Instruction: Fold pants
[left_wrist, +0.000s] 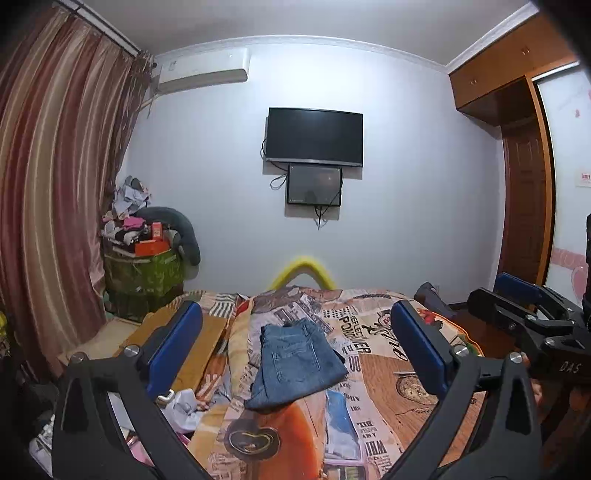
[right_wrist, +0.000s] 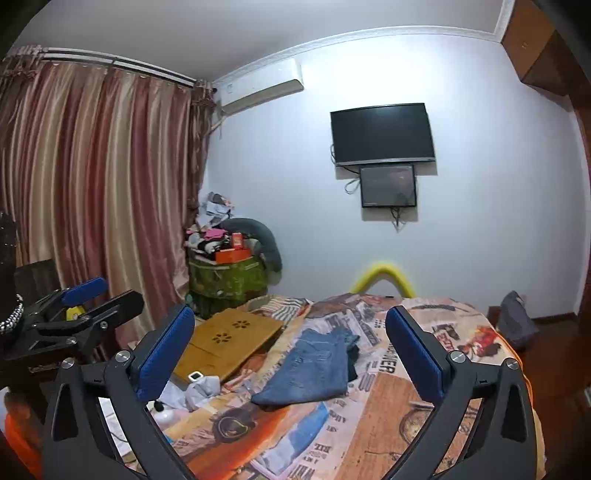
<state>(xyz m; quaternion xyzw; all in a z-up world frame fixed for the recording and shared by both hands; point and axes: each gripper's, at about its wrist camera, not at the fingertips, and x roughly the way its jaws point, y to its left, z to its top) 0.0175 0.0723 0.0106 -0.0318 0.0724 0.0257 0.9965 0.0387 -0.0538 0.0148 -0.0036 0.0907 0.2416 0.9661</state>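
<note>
1. The left gripper (left_wrist: 295, 343) is held above the bed with its blue-padded fingers (left_wrist: 173, 347) spread wide and nothing between them
2. The right gripper (right_wrist: 290, 349) is likewise wide apart and holds nothing; in the left wrist view it shows at the right edge, beside the left one
3. The blue jeans (left_wrist: 297, 363) lie folded into a compact stack on the printed bedspread (left_wrist: 384, 373) – a back pocket faces up, and neither gripper touches them
4. In the right wrist view a dark edge of cloth shows at the far right side of the jeans (right_wrist: 312, 367)
5. A wooden lap desk (right_wrist: 225, 341) with flower-shaped cut-outs rests on the bed's left side, well apart from the jeans
6. Crumpled white cloth (right_wrist: 201, 393) lies near the desk's front corner
7. On the far wall hang a dark television (left_wrist: 314, 134), a smaller screen (left_wrist: 314, 185) just below it, and an air conditioner (left_wrist: 203, 70) – striped curtains (left_wrist: 55, 184) cover the left side
</note>
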